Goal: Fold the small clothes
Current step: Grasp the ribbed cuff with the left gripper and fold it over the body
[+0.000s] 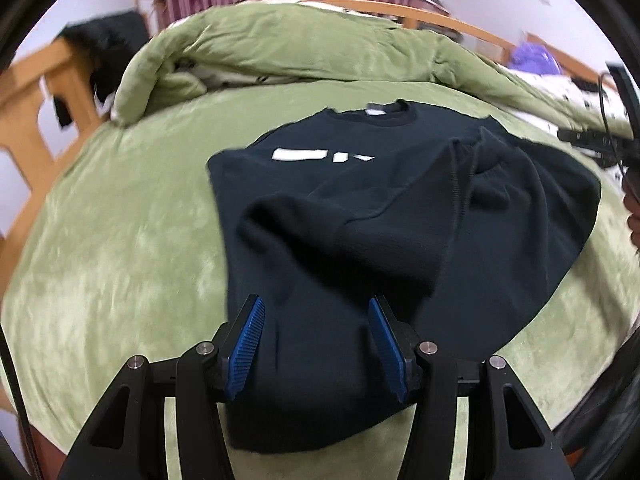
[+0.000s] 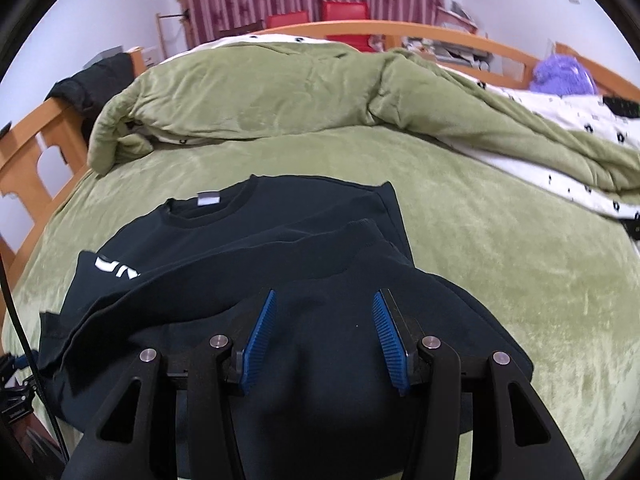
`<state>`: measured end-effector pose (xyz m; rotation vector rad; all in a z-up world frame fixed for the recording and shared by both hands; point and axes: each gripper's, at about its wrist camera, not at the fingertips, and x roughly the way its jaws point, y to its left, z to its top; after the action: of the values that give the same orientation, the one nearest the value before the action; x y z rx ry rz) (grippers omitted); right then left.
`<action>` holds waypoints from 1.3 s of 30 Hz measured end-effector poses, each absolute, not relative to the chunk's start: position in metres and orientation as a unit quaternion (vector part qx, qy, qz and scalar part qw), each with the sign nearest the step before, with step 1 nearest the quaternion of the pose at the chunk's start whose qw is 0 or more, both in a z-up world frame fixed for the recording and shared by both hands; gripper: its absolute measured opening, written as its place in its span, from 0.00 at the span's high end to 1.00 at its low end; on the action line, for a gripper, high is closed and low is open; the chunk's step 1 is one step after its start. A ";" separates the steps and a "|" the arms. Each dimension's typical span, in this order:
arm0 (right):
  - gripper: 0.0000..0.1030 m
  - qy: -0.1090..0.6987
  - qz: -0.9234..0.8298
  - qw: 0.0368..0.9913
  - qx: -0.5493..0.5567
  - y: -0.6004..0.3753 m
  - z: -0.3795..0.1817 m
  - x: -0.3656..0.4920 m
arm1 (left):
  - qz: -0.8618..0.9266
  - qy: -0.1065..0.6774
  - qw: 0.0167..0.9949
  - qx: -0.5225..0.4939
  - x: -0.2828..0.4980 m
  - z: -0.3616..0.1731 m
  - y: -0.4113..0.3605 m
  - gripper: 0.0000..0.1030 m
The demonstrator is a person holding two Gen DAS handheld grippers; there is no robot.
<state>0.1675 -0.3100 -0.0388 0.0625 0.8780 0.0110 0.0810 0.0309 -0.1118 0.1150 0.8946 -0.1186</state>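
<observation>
Left wrist view showed the dark sweatshirt lying on the green bed, collar at twelve o'clock, both sleeves folded across the chest; the left tongs stood apart and empty over the hem at six o'clock; the right tongs were likewise apart, gripping nothing; judging by this, each should pinch a hem corner squarely, then lift evenly toward the collar, keeping the sleeves undisturbed.

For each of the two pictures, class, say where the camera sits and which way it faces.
Left wrist: on the left tongs, angled down over the sweatshirt's near hem; both blue pads show, apart.
Right wrist: on the right tongs, angled down over the sweatshirt's folded side.
Shared: sweatshirt, green blanket, bunched duvet, wooden bed frame.
</observation>
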 end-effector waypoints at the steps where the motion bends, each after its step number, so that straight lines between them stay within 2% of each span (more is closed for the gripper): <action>1: 0.52 0.424 0.008 0.906 0.021 -0.308 -0.039 0.165 | -0.058 0.428 0.900 0.062 0.084 -0.111 0.025 0.49; 10: 0.52 0.440 0.002 0.898 -0.012 -0.320 -0.060 0.159 | -0.057 0.402 0.912 0.060 0.128 -0.104 0.006 0.48; 19: 0.52 0.471 -0.021 0.881 0.033 -0.352 -0.088 0.180 | -0.057 0.424 0.904 -0.006 0.190 -0.115 0.031 0.45; 30: 0.52 0.479 -0.042 0.877 -0.010 -0.354 -0.097 0.219 | -0.060 0.439 0.896 -0.030 0.232 -0.126 0.044 0.46; 34: 0.45 0.502 -0.046 0.864 0.000 -0.368 -0.105 0.250 | -0.062 0.457 0.886 -0.049 0.246 -0.136 0.049 0.46; 39: 0.46 0.518 -0.040 0.855 0.003 -0.367 -0.123 0.272 | -0.061 0.462 0.883 -0.055 0.252 -0.147 0.048 0.74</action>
<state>0.2725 -0.3675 -0.1233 0.0071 1.0885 -0.0851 0.2518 0.0485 -0.1469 -0.1144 0.9625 -0.1277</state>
